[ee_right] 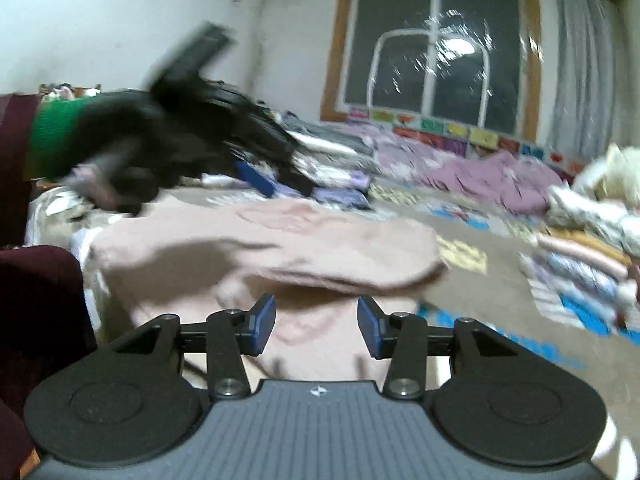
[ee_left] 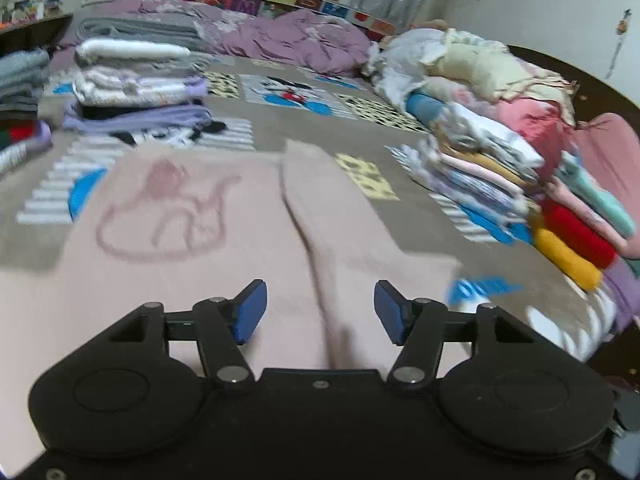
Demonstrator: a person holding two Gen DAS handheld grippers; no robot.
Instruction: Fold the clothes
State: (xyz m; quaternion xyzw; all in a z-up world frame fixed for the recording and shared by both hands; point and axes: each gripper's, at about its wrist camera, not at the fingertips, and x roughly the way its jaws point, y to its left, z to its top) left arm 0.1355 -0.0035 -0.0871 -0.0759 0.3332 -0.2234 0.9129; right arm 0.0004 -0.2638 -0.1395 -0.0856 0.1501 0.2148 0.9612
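A: Both tools spread wide, empty — left gripper, right gripper — over the pink sweater flat on the bed.

B: Sleeve folded inward. Beyond, blurred folded stacks; the sweater's near hem is hidden.

Pale pink sweater with darker pink outline drawing.
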